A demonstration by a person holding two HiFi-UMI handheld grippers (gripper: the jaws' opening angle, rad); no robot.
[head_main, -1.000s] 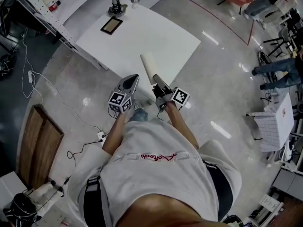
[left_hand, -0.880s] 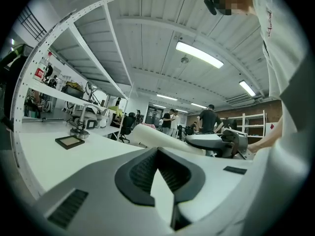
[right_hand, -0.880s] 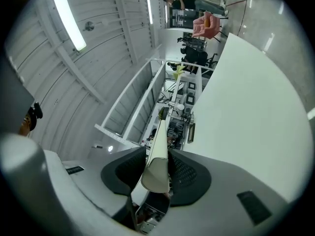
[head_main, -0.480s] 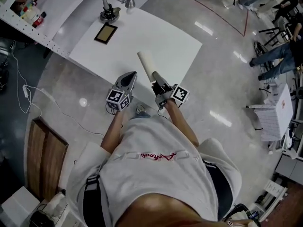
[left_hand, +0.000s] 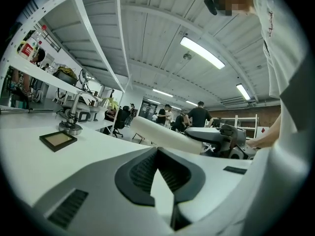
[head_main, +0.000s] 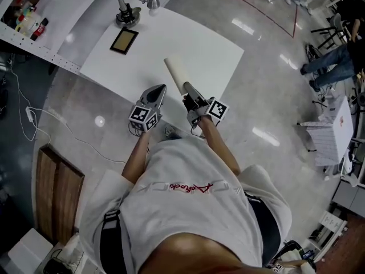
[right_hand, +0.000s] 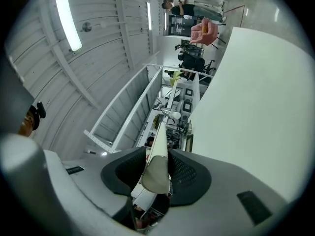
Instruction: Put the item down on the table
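The right gripper [head_main: 188,89] clasps the near end of a cream roll [head_main: 175,74], which slants up and left over the white table [head_main: 194,39]; the left gripper [head_main: 158,90] hangs just beside it at the table's near edge, its jaws seemingly together, though the angle is poor; near the far corner sit a dark frame [head_main: 124,40] and a small lamp [head_main: 129,11].

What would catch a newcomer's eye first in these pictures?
The cream-white rolled tube stands out first: the right gripper is clamped on its near end, and it juts over the large white square table. Beside it, the left gripper has its jaws together on nothing. At the table's far left corner lie a small dark-framed picture and a metal desk lamp.
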